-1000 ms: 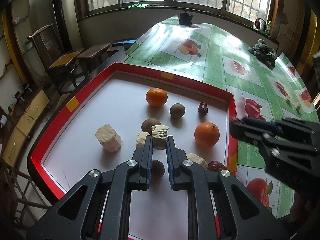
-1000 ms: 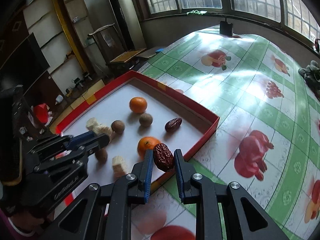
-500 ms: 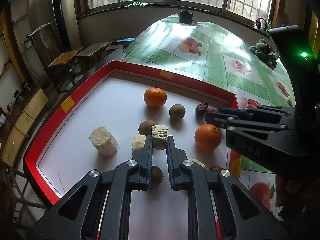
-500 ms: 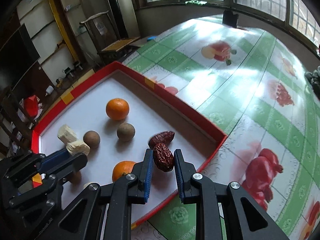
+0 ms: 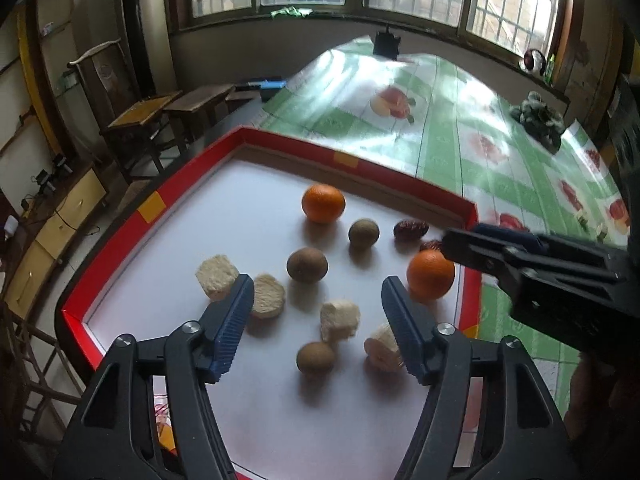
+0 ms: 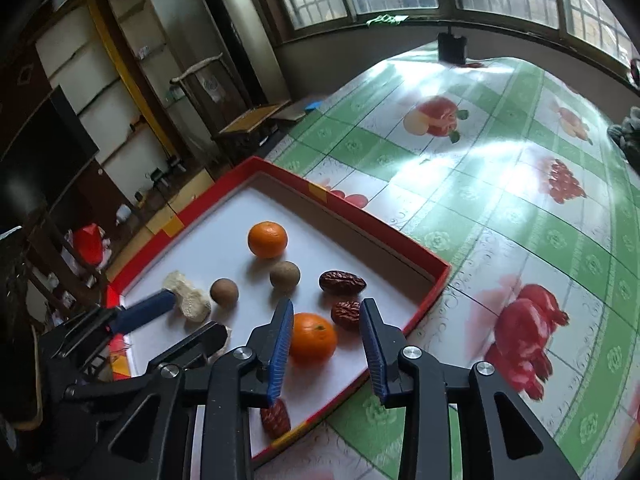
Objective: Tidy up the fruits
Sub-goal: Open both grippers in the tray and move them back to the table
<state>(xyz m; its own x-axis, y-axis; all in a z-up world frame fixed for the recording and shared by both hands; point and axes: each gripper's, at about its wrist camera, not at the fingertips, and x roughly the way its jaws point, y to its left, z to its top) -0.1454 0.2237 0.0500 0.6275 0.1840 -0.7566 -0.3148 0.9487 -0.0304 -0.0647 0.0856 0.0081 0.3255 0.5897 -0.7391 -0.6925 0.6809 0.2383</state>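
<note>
Left claw (image 5: 318,312) spread, right claw (image 6: 326,332) spread above orange (image 6: 313,336), near tray's red rim (image 6: 424,304).

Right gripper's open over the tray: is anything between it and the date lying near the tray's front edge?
Nothing visible blocks it. The right gripper hangs open above the date, which lies just below its left finger. The orange sits farther in.

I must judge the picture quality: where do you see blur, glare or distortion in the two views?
Left wrist view: the right tool is smeared by motion blur, and the pale chunk is soft. Right wrist view: the left tool is blurred, and window glare washes out the tablecloth. Both views: fisheye bends the window frames and the red tray.
</note>
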